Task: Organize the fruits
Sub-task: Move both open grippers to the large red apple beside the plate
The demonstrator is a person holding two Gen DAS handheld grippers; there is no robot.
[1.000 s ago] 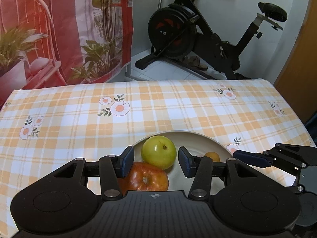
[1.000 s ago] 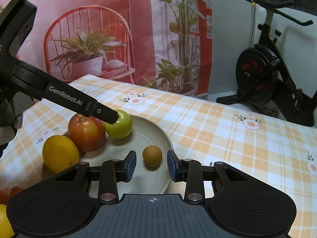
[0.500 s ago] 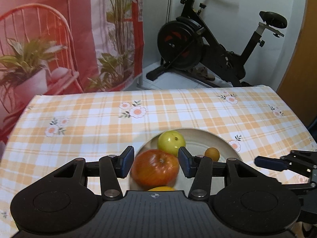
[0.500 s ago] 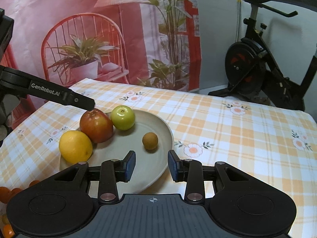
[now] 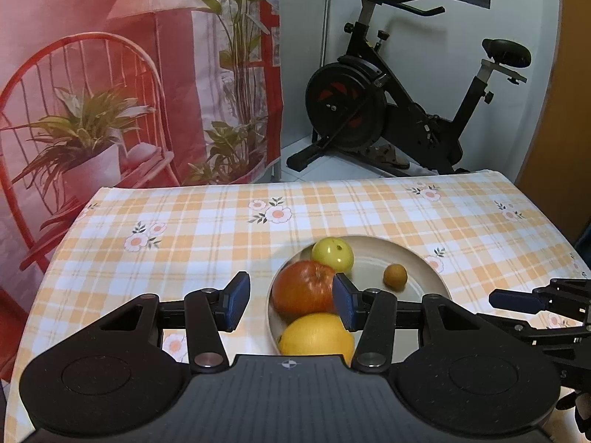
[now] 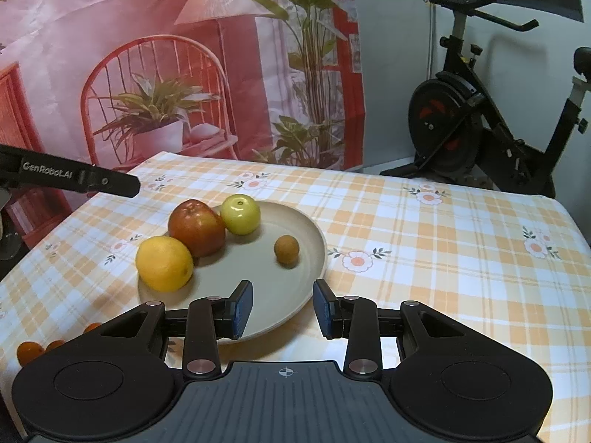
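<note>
One beige plate (image 6: 295, 221) on the checked surface (image 6: 443, 258) holds four fruits: a yellow orange (image 6: 164, 263) at its 9 o'clock rim, a red apple (image 6: 197, 227) touching it at 10, a green apple (image 6: 240, 214) at 11, and one small brown fruit (image 6: 286, 250) alone near the centre. A few small orange fruits (image 6: 29, 351) lie off the plate near the surface's near-left edge, their count unclear. Both the left tongs (image 5: 288, 302) and right tongs (image 6: 282, 308) are released and grasp nothing, and the surface from the plate's 12 to 4 o'clock is bare to its edges.
</note>
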